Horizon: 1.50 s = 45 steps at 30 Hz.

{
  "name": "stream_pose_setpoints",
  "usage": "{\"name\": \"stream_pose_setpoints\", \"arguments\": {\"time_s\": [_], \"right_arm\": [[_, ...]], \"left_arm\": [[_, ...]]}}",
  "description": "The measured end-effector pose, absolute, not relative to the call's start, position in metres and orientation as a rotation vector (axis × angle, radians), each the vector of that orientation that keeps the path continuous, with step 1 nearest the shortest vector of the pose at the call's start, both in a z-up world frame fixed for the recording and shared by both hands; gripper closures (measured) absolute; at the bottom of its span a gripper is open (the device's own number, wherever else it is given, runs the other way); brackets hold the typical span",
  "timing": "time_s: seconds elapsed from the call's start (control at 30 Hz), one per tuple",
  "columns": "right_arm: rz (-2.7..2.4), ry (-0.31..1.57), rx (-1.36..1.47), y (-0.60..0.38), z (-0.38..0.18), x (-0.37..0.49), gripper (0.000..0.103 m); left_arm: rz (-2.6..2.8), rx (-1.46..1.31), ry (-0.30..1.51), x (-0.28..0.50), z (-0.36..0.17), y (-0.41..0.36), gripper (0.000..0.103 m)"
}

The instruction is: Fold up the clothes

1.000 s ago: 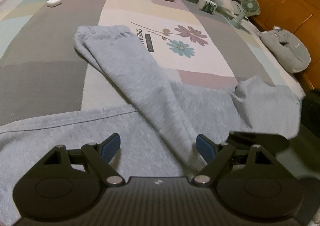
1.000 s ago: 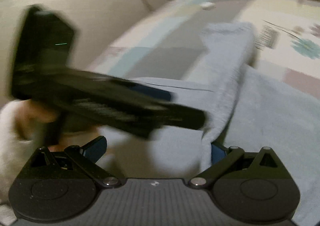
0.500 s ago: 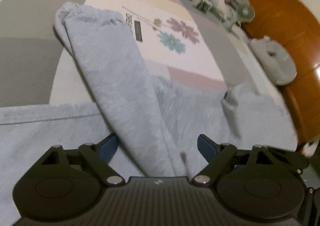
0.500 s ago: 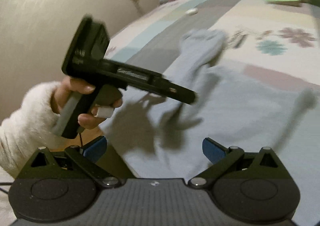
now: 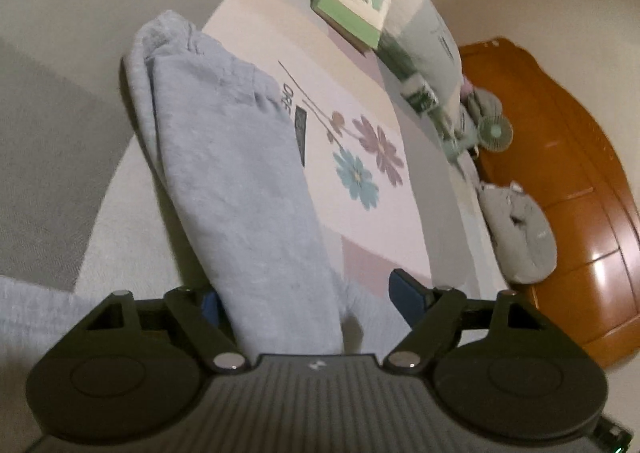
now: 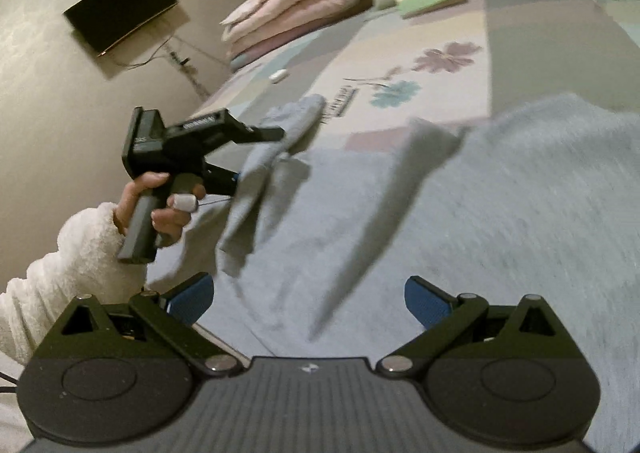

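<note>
Left jaws: left gripper has just been closing and stands partly open, with the grey sleeve between the blue pads; the left pad sits against the sleeve's edge, the right pad stands clear of the cloth, so no grip yet.
Right jaws: right gripper wide open over the garment's body, holding nothing; whether the pads touch the cloth I cannot tell.
Garment: grey top spread on the bed, one sleeve running away from the left gripper toward the pillows, cuff bunched at its far end.
Left hand: hand in a white fleecy sleeve grips the left gripper's handle at the bed's edge.
Bed: sheet in pale colour blocks with printed flowers and lettering.
On bed: green-and-white box, small fan, grey cushion, folded pink quilt, small white object.
Room: brown wooden headboard; dark screen on a beige wall.
</note>
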State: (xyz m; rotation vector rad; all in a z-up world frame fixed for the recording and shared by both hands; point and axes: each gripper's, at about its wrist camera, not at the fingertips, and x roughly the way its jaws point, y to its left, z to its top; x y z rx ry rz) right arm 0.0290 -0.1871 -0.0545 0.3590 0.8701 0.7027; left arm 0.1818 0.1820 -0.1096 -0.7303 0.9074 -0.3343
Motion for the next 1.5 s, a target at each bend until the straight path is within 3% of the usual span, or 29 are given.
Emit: {"name": "stream_pose_setpoints", "arguments": {"time_s": [0.07,0.13,0.23,0.37,0.7,1.17,1.27,1.4,1.5], "right_arm": [[0.675,0.876,0.376,-0.192,-0.060,0.027,0.000],[0.648,0.879,0.383,-0.197,-0.064,0.025,0.000],[0.619,0.880,0.391,-0.203,-0.070,0.024,0.000],[0.594,0.871,0.396,-0.214,-0.070,0.019,0.000],[0.558,0.843,0.423,-0.234,-0.072,0.012,0.000],[0.522,0.838,0.383,-0.236,-0.072,0.008,0.000],[0.494,0.831,0.324,-0.233,-0.069,0.007,0.000],[0.440,0.827,0.232,-0.230,-0.067,0.006,0.000],[0.378,0.833,0.156,-0.228,-0.067,0.009,0.000]], "left_arm": [[-0.289,-0.705,0.909,0.186,-0.110,0.180,0.049],[-0.244,-0.640,0.922,0.188,-0.106,0.177,0.073],[-0.206,-0.573,0.922,0.187,-0.102,0.173,0.085],[-0.177,-0.506,0.860,0.174,-0.080,0.167,0.091],[-0.130,-0.246,0.657,0.102,-0.006,0.152,0.092],[-0.040,-0.184,0.707,0.060,-0.037,0.171,0.091],[-0.034,-0.149,0.737,0.062,-0.043,0.174,0.083],[-0.036,-0.103,0.767,0.064,-0.048,0.177,0.079],[-0.040,-0.103,0.807,0.065,-0.050,0.183,0.068]]}}
